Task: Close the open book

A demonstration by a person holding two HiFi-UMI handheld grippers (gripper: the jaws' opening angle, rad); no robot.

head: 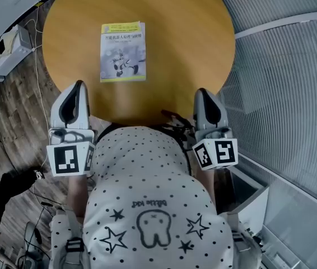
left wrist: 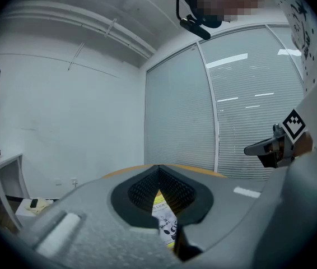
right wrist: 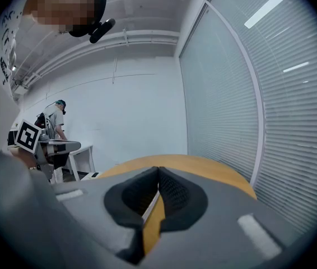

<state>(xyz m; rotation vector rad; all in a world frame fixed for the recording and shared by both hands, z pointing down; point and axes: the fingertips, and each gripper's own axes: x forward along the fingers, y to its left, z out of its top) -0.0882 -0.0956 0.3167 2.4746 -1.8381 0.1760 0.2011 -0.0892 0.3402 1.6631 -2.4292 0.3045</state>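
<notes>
Lying shut and cover-up on the round counter [head: 192, 43], the book [head: 123, 52] is being shown in the head view with no pages spread. The closing is being judged as already done, and nothing is being judged as left beyond drawing the tools away. The left gripper [head: 79, 86] and the right gripper [head: 203, 92] are being held at the counter's near edge, well apart from the book and touching nothing. On the cover, a yellow-green band with a line of Chinese characters is being made out above a picture of a white robot, but the characters are too small to be read. On the person's shirt [head: 153, 206], small print above a tooth drawing is being seen upside-down, possibly reading "little kid".

In the left gripper view, the jaws are being held pressed together with nothing between them. A strip of the book [left wrist: 164, 217] is being glimpsed through the gap below the pads, lying ahead on the counter. No writing is being made legible there.

In the right gripper view, the jaws are likewise being held pressed together and empty, with only bare counter [right wrist: 203, 170] ahead. The book is not being shown, and no writing is being seen.
</notes>
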